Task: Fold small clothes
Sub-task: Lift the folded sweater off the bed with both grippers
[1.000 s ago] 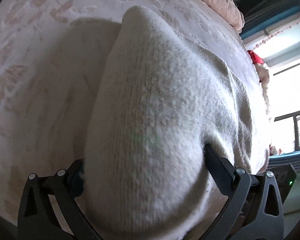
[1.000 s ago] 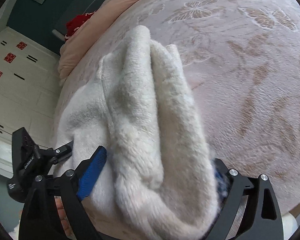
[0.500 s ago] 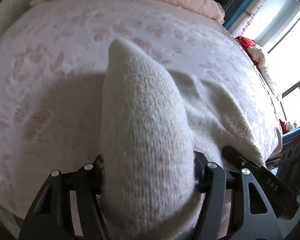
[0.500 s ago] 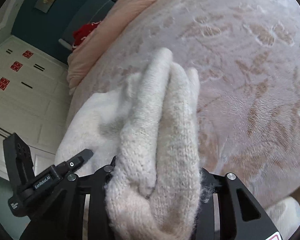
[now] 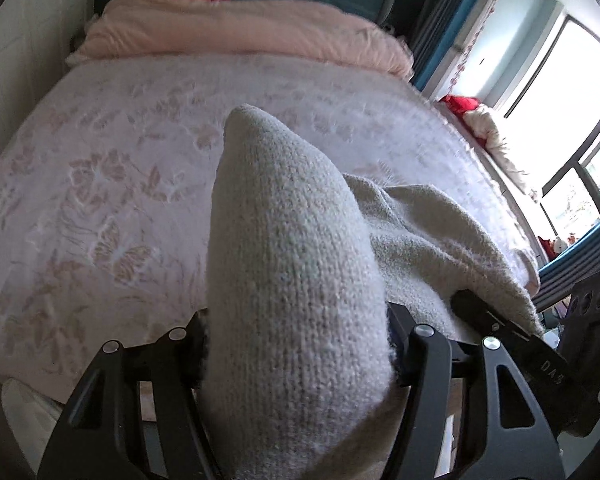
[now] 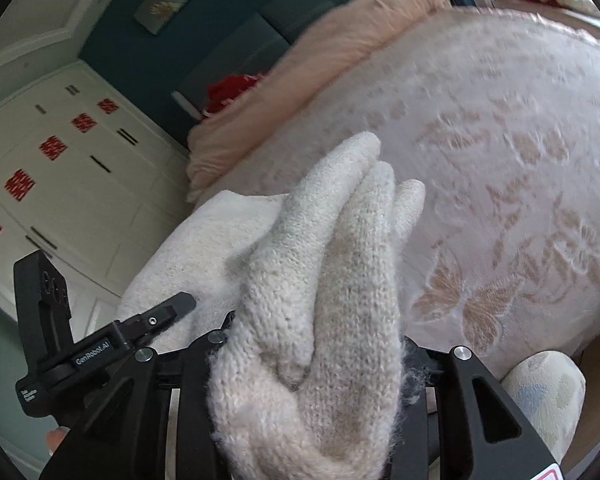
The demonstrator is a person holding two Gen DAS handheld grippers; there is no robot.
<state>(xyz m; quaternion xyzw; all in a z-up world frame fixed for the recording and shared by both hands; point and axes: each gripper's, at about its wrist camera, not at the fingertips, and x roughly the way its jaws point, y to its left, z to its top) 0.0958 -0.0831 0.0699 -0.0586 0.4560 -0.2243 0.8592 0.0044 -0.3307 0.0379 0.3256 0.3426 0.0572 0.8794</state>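
The left gripper (image 5: 298, 354) is clamped tight on one bunched end of the cream knit top (image 5: 292, 280). The right gripper (image 6: 306, 354) is clamped on the other end, where the wool makes three soft bumps. The top hangs between them, up above the pink bed cover (image 5: 100, 200) (the one with butterflies on it). Two grips probably let the top stretch out wide. Next it likely needs to go down flat on the bed for folding.

Cream knitted garment (image 5: 292, 288): fuzzy, thick, bunched into raised folds at two gathered ends, with the slack middle section sagging between them above the bed.
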